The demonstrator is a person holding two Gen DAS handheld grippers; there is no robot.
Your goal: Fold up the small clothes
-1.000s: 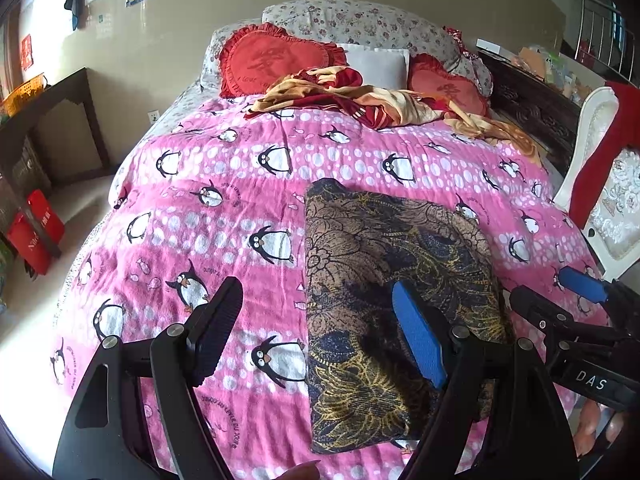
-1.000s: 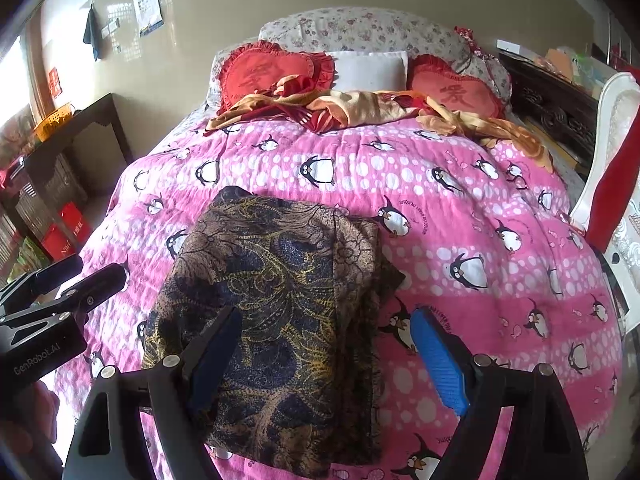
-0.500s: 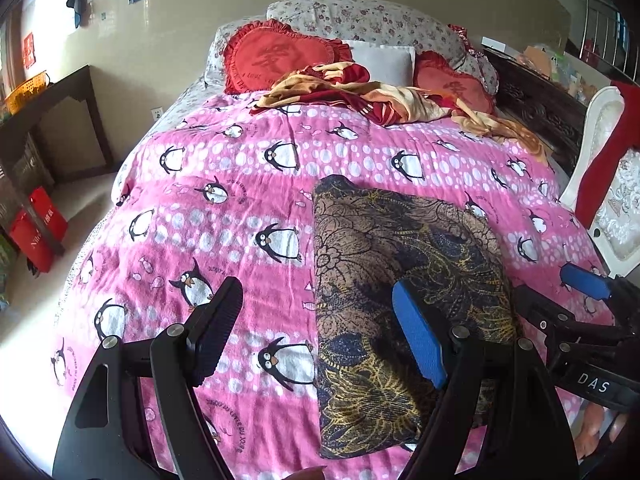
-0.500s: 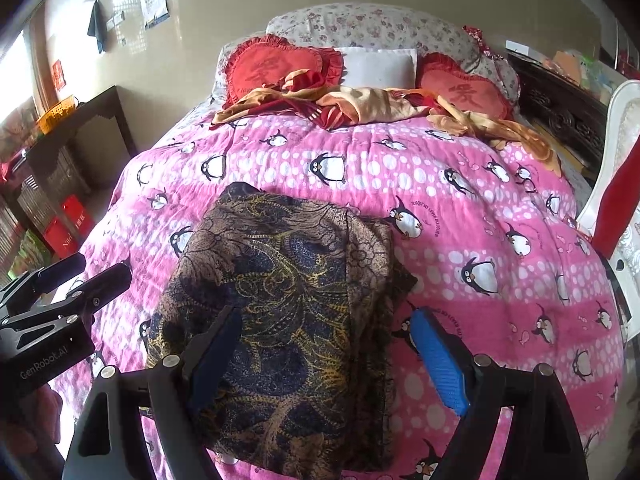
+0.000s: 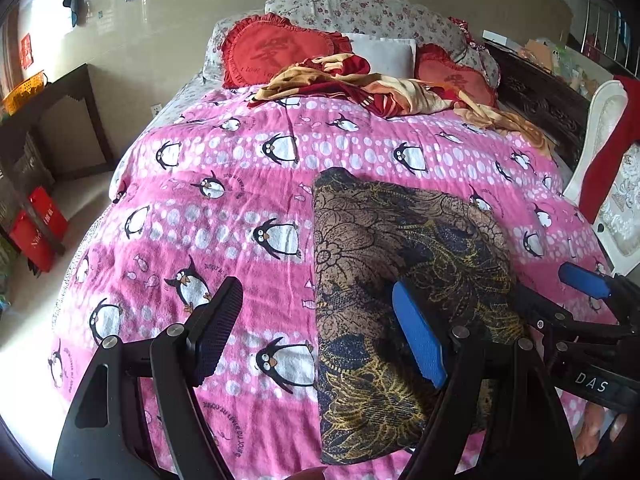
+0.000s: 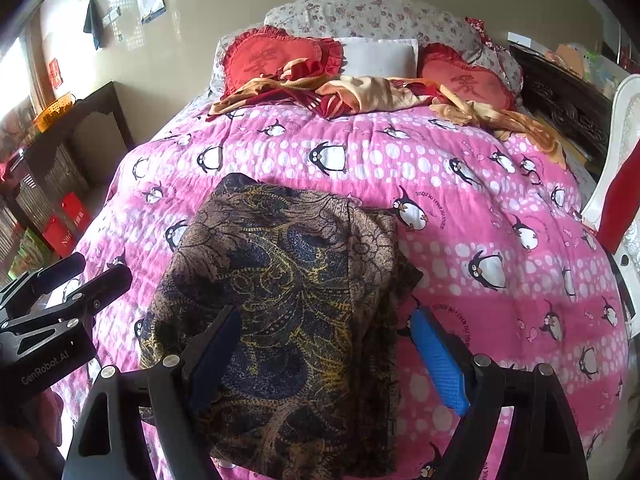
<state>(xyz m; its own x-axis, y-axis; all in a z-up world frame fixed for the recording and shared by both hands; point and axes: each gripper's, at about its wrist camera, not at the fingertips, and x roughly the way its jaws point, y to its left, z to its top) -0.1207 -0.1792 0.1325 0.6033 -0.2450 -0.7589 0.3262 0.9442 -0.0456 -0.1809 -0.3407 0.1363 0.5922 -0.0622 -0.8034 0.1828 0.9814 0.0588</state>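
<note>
A dark brown, navy and gold patterned garment (image 5: 384,280) lies folded in a long rectangle on the pink penguin blanket (image 5: 224,200); it also shows in the right wrist view (image 6: 288,304). My left gripper (image 5: 320,336) is open and empty, hovering over the garment's left edge. My right gripper (image 6: 328,356) is open and empty above the garment's near right part. Each gripper shows in the other's view: the right one (image 5: 560,300) at the garment's right, the left one (image 6: 76,280) at its left.
Red heart cushions (image 5: 280,48), a white pillow (image 5: 384,52) and a crumpled red and yellow cloth (image 5: 360,84) lie at the bed's head. A dark side table (image 5: 60,120) stands left, a white chair with red cloth (image 5: 608,140) right.
Both grippers have drawn slightly back and up from the folded garment, staying open. The garment itself has not moved.
</note>
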